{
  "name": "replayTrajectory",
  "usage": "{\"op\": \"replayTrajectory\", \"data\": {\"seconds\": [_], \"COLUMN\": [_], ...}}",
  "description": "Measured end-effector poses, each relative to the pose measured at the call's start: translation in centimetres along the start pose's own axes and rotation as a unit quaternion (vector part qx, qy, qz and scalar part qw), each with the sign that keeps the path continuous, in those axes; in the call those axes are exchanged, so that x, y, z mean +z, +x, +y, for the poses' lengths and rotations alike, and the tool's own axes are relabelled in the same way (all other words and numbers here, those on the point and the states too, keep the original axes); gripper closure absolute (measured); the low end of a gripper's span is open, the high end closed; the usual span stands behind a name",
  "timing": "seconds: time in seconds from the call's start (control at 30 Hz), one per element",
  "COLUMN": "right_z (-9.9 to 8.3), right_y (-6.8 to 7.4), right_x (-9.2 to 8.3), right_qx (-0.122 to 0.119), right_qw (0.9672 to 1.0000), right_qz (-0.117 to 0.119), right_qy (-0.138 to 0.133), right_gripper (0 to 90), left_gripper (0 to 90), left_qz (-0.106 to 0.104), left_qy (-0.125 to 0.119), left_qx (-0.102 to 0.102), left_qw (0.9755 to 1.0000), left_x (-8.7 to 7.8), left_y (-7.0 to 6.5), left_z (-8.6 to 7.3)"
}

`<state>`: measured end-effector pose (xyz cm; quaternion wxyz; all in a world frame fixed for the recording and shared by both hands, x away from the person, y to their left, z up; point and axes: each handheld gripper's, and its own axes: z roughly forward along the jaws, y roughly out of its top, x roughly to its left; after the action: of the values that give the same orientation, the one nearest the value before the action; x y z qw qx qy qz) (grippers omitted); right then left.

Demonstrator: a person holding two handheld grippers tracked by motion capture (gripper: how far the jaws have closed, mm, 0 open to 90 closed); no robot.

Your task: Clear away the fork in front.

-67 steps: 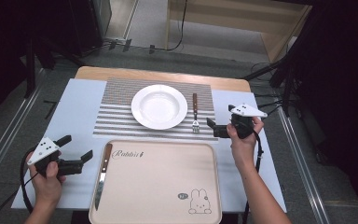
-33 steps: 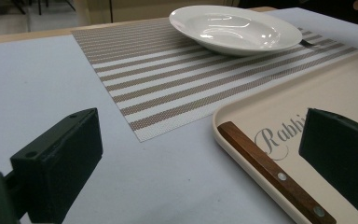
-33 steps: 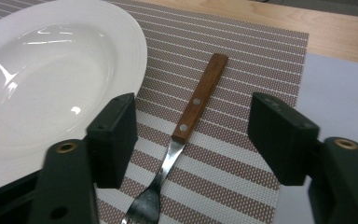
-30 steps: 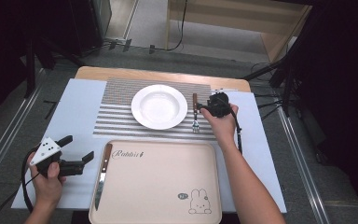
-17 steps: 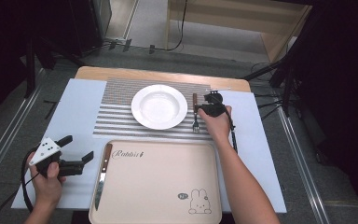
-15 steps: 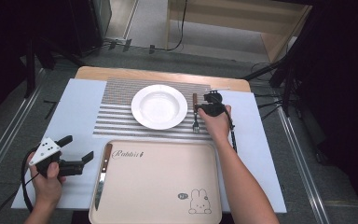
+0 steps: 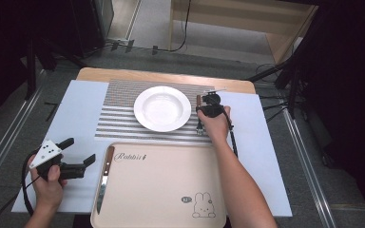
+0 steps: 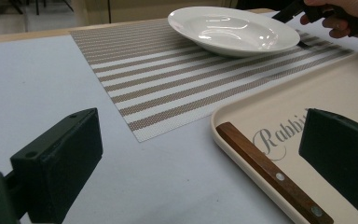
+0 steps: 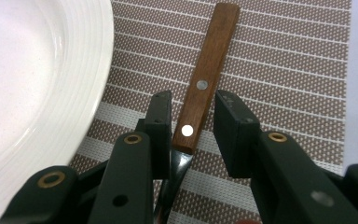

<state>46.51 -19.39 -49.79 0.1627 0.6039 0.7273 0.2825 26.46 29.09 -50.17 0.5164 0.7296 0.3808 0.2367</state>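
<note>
Straddling the flat wooden fork handle (image 9: 204, 86), the right gripper's (image 9: 193, 122) closing fingers seemingly aren't yet pressing it.

Right hand-held gripper (image 9: 193, 123) now astride fork (image 9: 204, 81)

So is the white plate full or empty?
Empty: the white plate shows only its bare, glossy inside in the left gripper view, nothing lying in it.

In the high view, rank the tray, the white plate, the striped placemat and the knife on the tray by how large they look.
1. tray
2. striped placemat, though the plate covers part of it
3. white plate
4. knife, long yet very thin
</note>
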Motion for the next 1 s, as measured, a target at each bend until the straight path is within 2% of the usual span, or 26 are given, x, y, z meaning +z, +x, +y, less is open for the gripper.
{"op": "replayTrajectory", "data": {"seconds": [0.23, 0.47, 0.67, 0.77, 0.93, 1.0], "right_z": [0.0, -0.4, -0.5, -0.4, -0.5, -0.4], "right_y": [0.0, -0.8, -0.7, -0.5, -0.3, -0.4], "right_x": [0.1, -0.5, -1.0, -0.6, -0.5, -0.5], "right_qx": [-0.010, -0.013, -0.044, -0.062, -0.056, -0.053], "right_qw": [0.9999, 0.9997, 0.9981, 0.9970, 0.9975, 0.9975], "right_qz": [-0.004, -0.005, -0.004, -0.010, -0.015, -0.015], "right_qy": [0.006, 0.019, 0.042, 0.045, 0.039, 0.043], "right_gripper": [72.4, 74.9, 74.7, 69.6, 70.5, 75.5], "left_gripper": [0.0, 0.0, 0.0, 0.0, 0.0, 0.0], "left_qz": [0.001, 0.001, 0.001, 0.000, 0.000, 0.000], "left_qy": [0.001, 0.002, 0.002, 0.001, 0.001, 0.001], "left_qx": [0.000, 0.000, 0.002, 0.000, 0.000, 0.000], "left_qw": [1.0000, 1.0000, 1.0000, 1.0000, 1.0000, 1.0000], "left_x": [0.0, 0.0, 0.1, 0.0, 0.1, 0.0], "left_y": [0.0, 0.0, 0.0, -0.1, -0.1, -0.1], "left_z": [0.0, 0.0, 0.0, 0.0, 0.0, 0.0]}}
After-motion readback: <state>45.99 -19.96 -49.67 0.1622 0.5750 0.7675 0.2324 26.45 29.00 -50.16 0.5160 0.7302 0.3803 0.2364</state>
